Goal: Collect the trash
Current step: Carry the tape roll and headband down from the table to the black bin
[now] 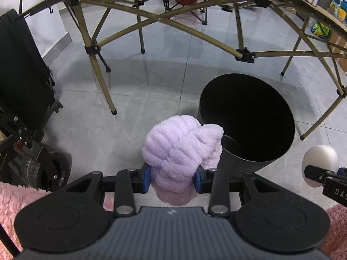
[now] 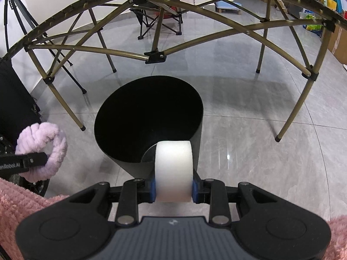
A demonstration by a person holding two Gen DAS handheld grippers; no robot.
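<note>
Trash here is two things: a fluffy lilac knotted cloth (image 1: 182, 149) pinched by the left gripper (image 1: 172, 181) fingers beside the black bin (image 1: 249, 160), and a smooth white roll (image 2: 173, 171) pinched by the right gripper (image 2: 174, 189) fingers over the bin's near rim.

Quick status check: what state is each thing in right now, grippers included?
Left gripper: shut on purple scrunchie.
Right gripper: shut on white roll.
Bin: upright on the floor, open-topped, interior dark.
Folding table: standing behind the bin.
</note>
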